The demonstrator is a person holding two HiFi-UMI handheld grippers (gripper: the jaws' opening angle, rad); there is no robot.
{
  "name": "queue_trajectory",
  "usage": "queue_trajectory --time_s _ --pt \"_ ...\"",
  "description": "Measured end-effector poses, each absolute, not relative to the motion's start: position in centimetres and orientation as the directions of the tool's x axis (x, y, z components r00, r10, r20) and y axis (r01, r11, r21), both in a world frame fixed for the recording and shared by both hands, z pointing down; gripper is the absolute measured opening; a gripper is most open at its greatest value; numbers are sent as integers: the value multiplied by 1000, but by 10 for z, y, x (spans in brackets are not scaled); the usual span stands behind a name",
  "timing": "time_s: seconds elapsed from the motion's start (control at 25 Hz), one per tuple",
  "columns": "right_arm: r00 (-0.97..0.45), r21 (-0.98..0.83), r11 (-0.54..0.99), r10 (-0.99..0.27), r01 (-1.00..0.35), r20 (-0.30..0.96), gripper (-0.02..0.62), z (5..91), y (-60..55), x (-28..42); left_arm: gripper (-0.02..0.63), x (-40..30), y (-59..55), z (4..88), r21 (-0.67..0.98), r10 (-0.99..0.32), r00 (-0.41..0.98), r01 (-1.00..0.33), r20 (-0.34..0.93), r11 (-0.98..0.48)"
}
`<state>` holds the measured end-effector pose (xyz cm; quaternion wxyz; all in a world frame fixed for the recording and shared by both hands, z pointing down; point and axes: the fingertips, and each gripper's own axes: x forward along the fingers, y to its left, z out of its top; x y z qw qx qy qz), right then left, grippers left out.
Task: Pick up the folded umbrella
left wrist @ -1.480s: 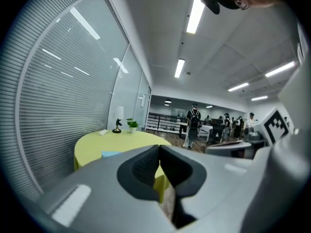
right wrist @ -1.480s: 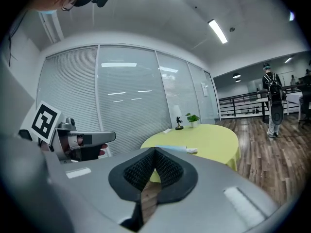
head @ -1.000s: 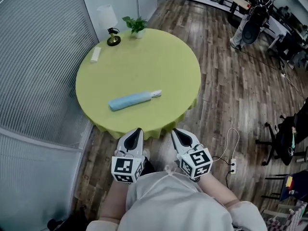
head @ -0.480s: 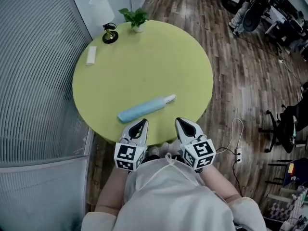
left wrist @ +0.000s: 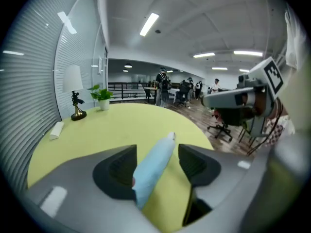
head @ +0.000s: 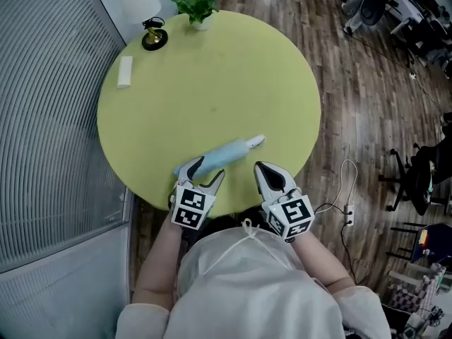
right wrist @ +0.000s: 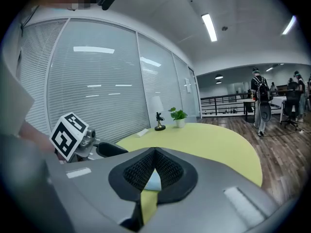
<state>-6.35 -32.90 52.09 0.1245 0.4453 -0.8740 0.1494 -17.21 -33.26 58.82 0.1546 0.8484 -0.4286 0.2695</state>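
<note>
The folded umbrella (head: 224, 154), light blue with a white tip, lies slantwise near the front edge of the round yellow-green table (head: 212, 83). My left gripper (head: 200, 176) sits at the umbrella's near end, one jaw on each side. Its jaws are opening. In the left gripper view the umbrella (left wrist: 155, 166) runs between the jaws of that gripper (left wrist: 158, 149), with a gap on the right side. My right gripper (head: 270, 177) hovers at the table edge, to the right of the umbrella, shut and empty. Its fingertips (right wrist: 154, 152) meet in the right gripper view.
A lamp (head: 145, 20), a small potted plant (head: 194, 7) and a flat white object (head: 124, 71) stand at the table's far side. A blind-covered glass wall runs along the left. A power strip (head: 349, 219) and office chairs are on the wooden floor to the right.
Both grippers came forward from below the table edge up to the table. The left gripper went from shut to open and now straddles the umbrella's near end.
</note>
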Motion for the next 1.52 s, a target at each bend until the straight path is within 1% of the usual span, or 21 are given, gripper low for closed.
queue_trajectory --time_s 0.08,0.2,0.32,0.44,0.56,0.68,0.76,0.92,1.04,1.2,1.32,1.52 --pt "-572 -137 566 -733 -813 369 0 531 -335 -64 285 -171 -341 607 1 -594 473 -782 651 -623" --pt "-566 -136 564 -721 -815 400 0 545 -345 -62 375 -167 -358 633 -42 -521 454 -724 723 -688" --pt "-562 -147 559 -708 -816 427 0 558 -353 -58 409 -158 -369 660 -59 -429 424 -653 798 -755" --pt "-565 -163 558 -693 -814 447 0 568 -361 -55 399 -151 -374 684 -63 -345 379 -590 858 -805" --pt "-571 -178 561 -677 -809 464 0 578 -370 -53 395 -143 -374 708 -29 -243 339 -531 909 -847" --pt "-582 -198 564 -660 -802 476 0 585 -382 -52 374 -139 -376 729 14 -152 303 -484 941 -875" --pt "-591 -208 570 -649 -795 479 0 589 -388 -51 335 -138 -376 739 35 -113 283 -469 953 -882" --pt "-600 -216 578 -636 -787 485 0 594 -403 -46 330 -137 -382 745 96 -52 290 -473 956 -876" --pt "-602 -224 576 -633 -786 486 0 596 -412 -44 338 -137 -383 746 104 -43 290 -472 956 -875" --pt "-599 -229 569 -637 -790 485 0 599 -419 -41 352 -136 -384 752 53 -88 266 -479 960 -876" --pt "-594 -229 562 -644 -795 483 0 598 -421 -41 346 -139 -386 753 53 -94 275 -483 957 -874" --pt "-585 -218 557 -655 -802 478 0 589 -409 -34 329 -137 -381 749 36 -101 252 -487 963 -873"
